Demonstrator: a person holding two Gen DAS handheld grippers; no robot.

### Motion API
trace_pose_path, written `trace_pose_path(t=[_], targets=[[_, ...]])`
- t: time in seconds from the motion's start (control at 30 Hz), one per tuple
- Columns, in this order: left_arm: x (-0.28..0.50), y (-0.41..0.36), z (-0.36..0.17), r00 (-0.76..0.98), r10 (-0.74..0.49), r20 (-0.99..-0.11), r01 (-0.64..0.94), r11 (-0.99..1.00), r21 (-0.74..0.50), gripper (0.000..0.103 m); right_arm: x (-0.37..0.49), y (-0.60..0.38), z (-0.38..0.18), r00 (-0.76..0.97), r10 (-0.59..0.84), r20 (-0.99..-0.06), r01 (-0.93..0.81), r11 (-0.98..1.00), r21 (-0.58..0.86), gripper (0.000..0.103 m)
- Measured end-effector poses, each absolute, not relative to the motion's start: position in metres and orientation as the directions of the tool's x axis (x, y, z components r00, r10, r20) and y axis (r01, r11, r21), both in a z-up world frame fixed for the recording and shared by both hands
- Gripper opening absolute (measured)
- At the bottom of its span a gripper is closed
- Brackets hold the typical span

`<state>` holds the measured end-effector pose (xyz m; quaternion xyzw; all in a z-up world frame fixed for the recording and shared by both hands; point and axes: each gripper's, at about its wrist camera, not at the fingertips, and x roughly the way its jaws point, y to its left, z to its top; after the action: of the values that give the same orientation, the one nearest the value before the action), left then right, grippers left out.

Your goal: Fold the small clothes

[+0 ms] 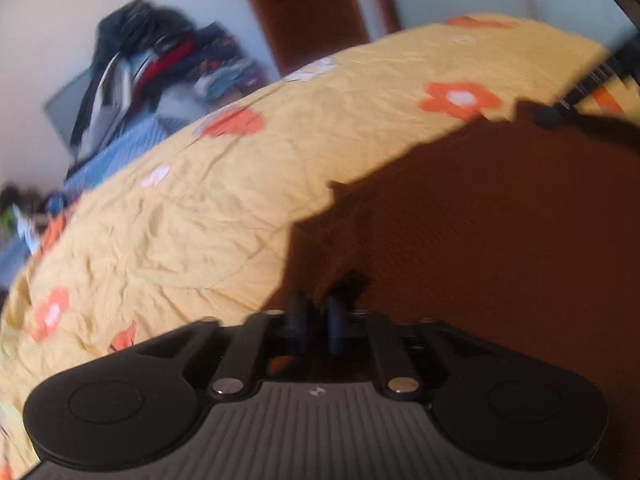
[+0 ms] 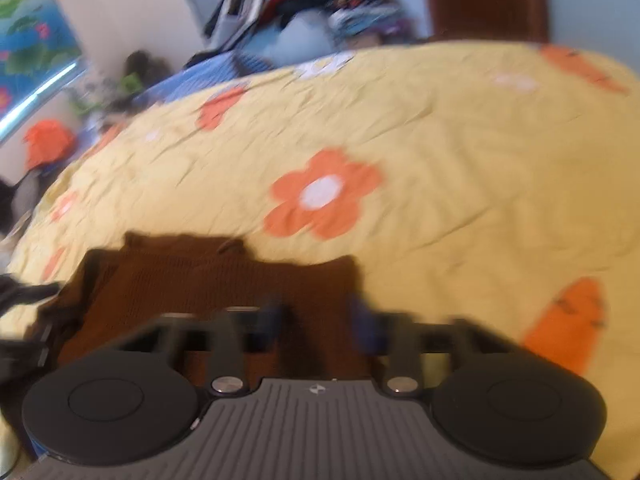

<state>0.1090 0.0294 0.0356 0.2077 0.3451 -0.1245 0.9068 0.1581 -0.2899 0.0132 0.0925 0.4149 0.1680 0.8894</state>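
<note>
Claw (image 1: 316, 316) tips buried in garment (image 1: 500, 240)

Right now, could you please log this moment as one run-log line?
left gripper: shut on brown garment | right gripper: open over it | surface: yellow floral bedspread

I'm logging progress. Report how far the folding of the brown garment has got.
Done: the brown knit garment lies on the yellow floral bedspread. In hand: the left gripper has its fingers pinched on one edge; the right gripper is open at another edge. Left: no finished fold is visible; blur hides detail.
</note>
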Motion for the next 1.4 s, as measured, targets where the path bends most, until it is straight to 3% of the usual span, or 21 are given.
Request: trace_pose_path(t=[0.17,0.27,0.3,0.37,0.4,0.43,0.53,0.6,0.67,0.73,0.8,0.87,0.97,1.07,1.17,1.27,1.3,1.4], targets=[[0.14,0.066,0.047,0.745,-0.033,-0.666,0.206,0.962,0.182,0.006,0.146,-0.311,0.037,0.699,0.352,-0.622,-0.191,0.931,0.311,0.01],[0.143,0.073,0.031,0.742,0.071,-0.667,0.136,0.958,0.253,0.006,0.148,-0.317,0.01,0.649,0.327,-0.687,-0.146,0.94,0.309,0.011],[0.139,0.076,0.03,0.744,0.112,-0.659,0.101,0.956,0.277,0.006,0.142,-0.317,0.008,0.671,0.332,-0.663,-0.152,0.937,0.315,0.014],[0.132,0.085,0.035,0.733,0.17,-0.659,0.028,0.96,0.28,0.007,0.134,-0.316,0.013,0.672,0.327,-0.665,-0.126,0.935,0.332,0.033],[0.126,0.09,0.042,0.736,0.176,-0.653,-0.002,0.966,0.258,0.007,0.128,-0.316,0.019,0.684,0.322,-0.654,-0.118,0.934,0.336,0.054],[0.118,0.093,0.05,0.751,0.162,-0.64,-0.019,0.974,0.224,0.007,0.119,-0.316,0.029,0.718,0.309,-0.623,-0.119,0.937,0.328,0.059],[0.102,0.085,0.078,0.791,-0.008,-0.612,0.045,0.998,0.045,0.012,0.1,-0.301,0.058,0.773,0.321,-0.547,-0.16,0.933,0.321,0.059],[0.105,0.064,0.079,0.755,-0.123,-0.645,0.141,0.99,-0.024,0.026,0.1,-0.274,0.064,0.741,0.379,-0.554,-0.233,0.919,0.317,0.059],[0.118,0.036,0.062,0.701,-0.189,-0.688,0.226,0.973,-0.038,0.028,0.104,-0.244,0.057,0.715,0.375,-0.59,-0.284,0.927,0.245,0.06],[0.132,0.023,0.036,0.645,-0.143,-0.751,0.23,0.973,0.012,0.028,0.112,-0.229,0.041,0.694,0.325,-0.642,-0.271,0.945,0.185,0.062],[0.129,0.029,0.026,0.709,-0.131,-0.692,0.245,0.967,0.067,0.038,0.118,-0.232,0.018,0.665,0.259,-0.701,-0.233,0.963,0.135,0.067],[0.129,0.044,0.021,0.735,-0.151,-0.661,0.24,0.97,0.046,0.048,0.103,-0.247,0.004,0.712,0.285,-0.642,-0.286,0.952,0.106,0.066],[0.13,0.056,0.016,0.755,-0.107,-0.647,0.16,0.987,0.023,0.07,0.087,-0.257,-0.002,0.743,0.278,-0.609,-0.281,0.955,0.094,0.066],[0.13,0.051,0.02,0.762,-0.065,-0.645,0.14,0.988,0.066,0.072,0.091,-0.241,-0.002,0.742,0.24,-0.627,-0.295,0.955,0.017,0.072],[0.108,0.042,0.039,0.772,0.07,-0.632,0.046,0.985,0.165,0.07,0.085,-0.232,0.011,0.752,0.163,-0.639,-0.235,0.972,-0.029,0.074],[0.063,0.041,0.061,0.796,-0.063,-0.603,0.109,0.993,0.039,0.071,0.048,-0.227,0.029,0.777,0.255,-0.576,-0.29,0.956,0.033,0.08],[0.053,0.038,0.061,0.782,-0.097,-0.616,0.13,0.991,0.008,0.071,0.04,-0.222,0.03,0.766,0.281,-0.579,-0.318,0.947,0.039,0.089],[0.041,0.032,0.038,0.715,-0.144,-0.684,0.162,0.986,-0.039,0.072,0.029,-0.204,0.015,0.714,0.255,-0.652,-0.363,0.931,-0.032,0.09]])
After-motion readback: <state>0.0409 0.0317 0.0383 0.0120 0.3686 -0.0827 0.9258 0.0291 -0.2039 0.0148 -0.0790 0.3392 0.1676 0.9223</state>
